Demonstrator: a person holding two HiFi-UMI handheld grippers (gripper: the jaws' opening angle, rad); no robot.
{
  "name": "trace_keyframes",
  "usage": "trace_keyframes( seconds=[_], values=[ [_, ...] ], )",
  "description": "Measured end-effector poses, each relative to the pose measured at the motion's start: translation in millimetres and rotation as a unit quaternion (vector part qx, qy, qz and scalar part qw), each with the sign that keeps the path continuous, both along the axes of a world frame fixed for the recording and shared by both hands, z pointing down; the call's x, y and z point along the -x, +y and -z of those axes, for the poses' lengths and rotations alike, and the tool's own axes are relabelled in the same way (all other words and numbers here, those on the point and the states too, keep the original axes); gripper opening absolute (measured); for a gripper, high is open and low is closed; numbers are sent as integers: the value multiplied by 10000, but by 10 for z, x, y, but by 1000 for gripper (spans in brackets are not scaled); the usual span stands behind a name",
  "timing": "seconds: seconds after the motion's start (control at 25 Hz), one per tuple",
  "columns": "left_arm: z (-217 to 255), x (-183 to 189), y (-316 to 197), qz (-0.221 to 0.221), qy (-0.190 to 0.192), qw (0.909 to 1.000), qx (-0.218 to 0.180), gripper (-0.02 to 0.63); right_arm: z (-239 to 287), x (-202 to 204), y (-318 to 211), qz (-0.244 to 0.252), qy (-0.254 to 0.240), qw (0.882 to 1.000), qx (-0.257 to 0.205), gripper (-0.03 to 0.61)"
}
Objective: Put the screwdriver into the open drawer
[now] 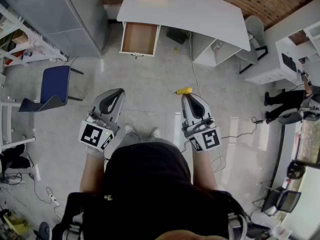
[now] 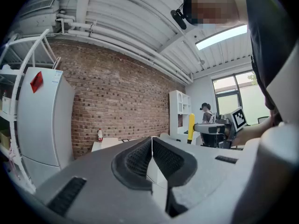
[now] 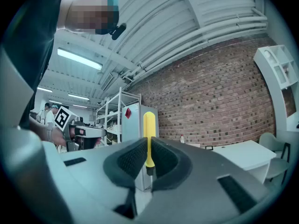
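Brick-walled room [image 3: 224, 101], yellow screwdriver [image 3: 149, 139] pinched in right tool [image 3: 148, 161], handle beyond its tips; left tool [image 2: 152, 153] closed, empty

Yellow screwdriver [image 3: 149, 141], blue chair [image 1: 54, 86], brown drawer [image 1: 139, 38] int., red-brick wall [image 3: 219, 101].

Floor [image 1: 150, 81]: blue chair [image 1: 55, 86], wht desk [image 1: 200, 14].

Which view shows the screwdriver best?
The right gripper view: the screwdriver sits mid-frame, its yellow handle clamped in the right hand-held gripper. The head view shows only the handle's end poking past the jaws. The left gripper view shows it small and far off.
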State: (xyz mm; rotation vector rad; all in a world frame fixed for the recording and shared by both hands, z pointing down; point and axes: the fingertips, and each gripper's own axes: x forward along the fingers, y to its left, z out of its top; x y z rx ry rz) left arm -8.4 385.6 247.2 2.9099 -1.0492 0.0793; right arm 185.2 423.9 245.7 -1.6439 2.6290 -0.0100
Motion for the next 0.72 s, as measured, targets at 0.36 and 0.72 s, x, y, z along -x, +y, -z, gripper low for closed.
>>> trace_keyframes(
  seconds=[0.36, 0.72],
  values=[
    [-113, 815, -492, 179, 32, 9998, -27, 8, -22, 818, -514, 44, -10, 10000, 27, 31],
    [-148, 1269, -911, 146, 28, 9998, -138, 8, -49, 1387, -930, -103, 284, 9995, 61, 31]
  ],
)
